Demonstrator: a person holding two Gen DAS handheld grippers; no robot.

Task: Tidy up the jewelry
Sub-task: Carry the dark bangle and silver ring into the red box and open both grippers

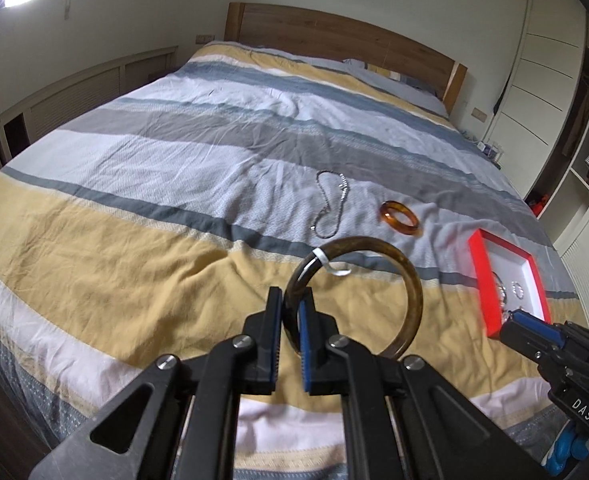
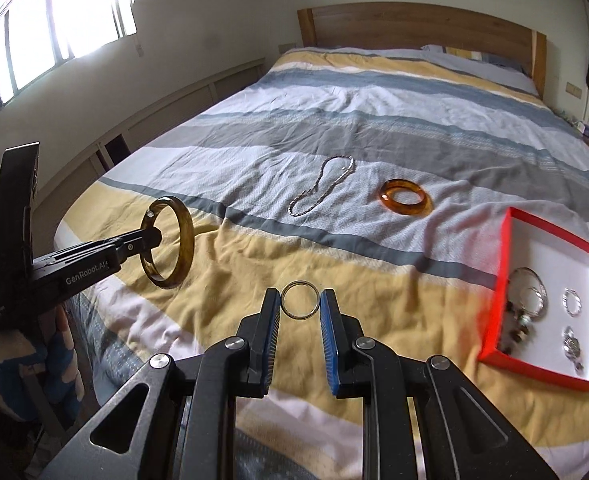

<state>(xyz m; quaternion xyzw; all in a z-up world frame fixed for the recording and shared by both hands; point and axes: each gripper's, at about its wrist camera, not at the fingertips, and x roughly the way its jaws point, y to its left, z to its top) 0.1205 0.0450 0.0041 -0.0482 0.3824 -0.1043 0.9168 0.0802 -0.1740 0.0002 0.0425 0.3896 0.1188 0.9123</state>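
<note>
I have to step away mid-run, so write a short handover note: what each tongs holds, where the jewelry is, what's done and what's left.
Left tongs: shut on the dark brown bangle, held above the bed.
Right tongs: shut on a thin metal ring, also in the air.
Red box on the bedspread, to the right: several silver pieces already inside.
Left on the bed: the chain necklace and the amber bangle.
To do: put both held pieces in the box, then those two.

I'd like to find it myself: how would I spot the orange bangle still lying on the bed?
Start at the red box on the striped bedspread. Just beyond its far corner, the amber bangle lies flat on pale fabric. The silver chain beside it is thin; the bangle is thick, glossy, translucent orange.
</note>
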